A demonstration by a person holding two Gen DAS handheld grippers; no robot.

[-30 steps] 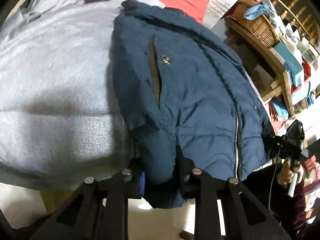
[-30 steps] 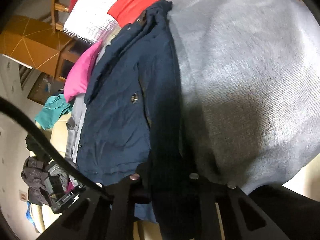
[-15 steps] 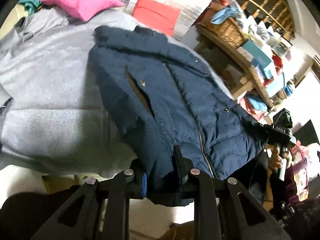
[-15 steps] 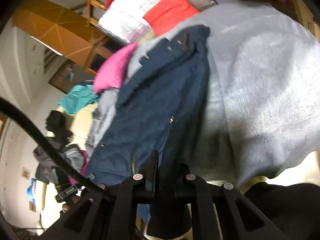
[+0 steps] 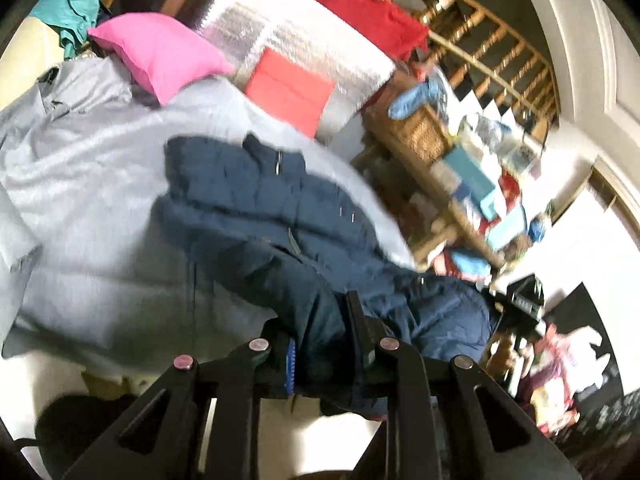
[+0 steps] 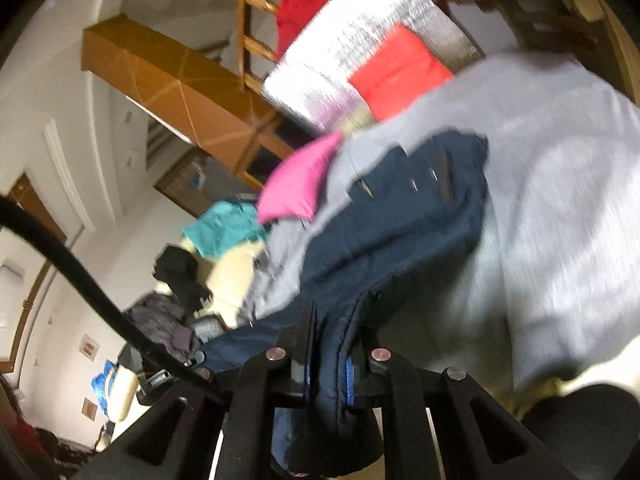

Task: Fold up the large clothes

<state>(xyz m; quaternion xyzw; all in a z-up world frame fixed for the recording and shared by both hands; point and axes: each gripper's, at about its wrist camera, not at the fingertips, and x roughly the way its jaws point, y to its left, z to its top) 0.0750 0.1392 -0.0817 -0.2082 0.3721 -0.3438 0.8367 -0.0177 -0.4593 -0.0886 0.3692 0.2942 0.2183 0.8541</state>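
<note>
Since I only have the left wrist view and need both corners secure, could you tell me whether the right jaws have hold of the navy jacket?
Observer: Yes, the right gripper has its jaws shut on a padded edge of the navy jacket.
Operator: Does any fabric hang below them?
Observer: Yes, a fold droops beneath the jaws.
Operator: Is anything close to that gripper?
Observer: A black cable crosses the picture to its left.
</note>
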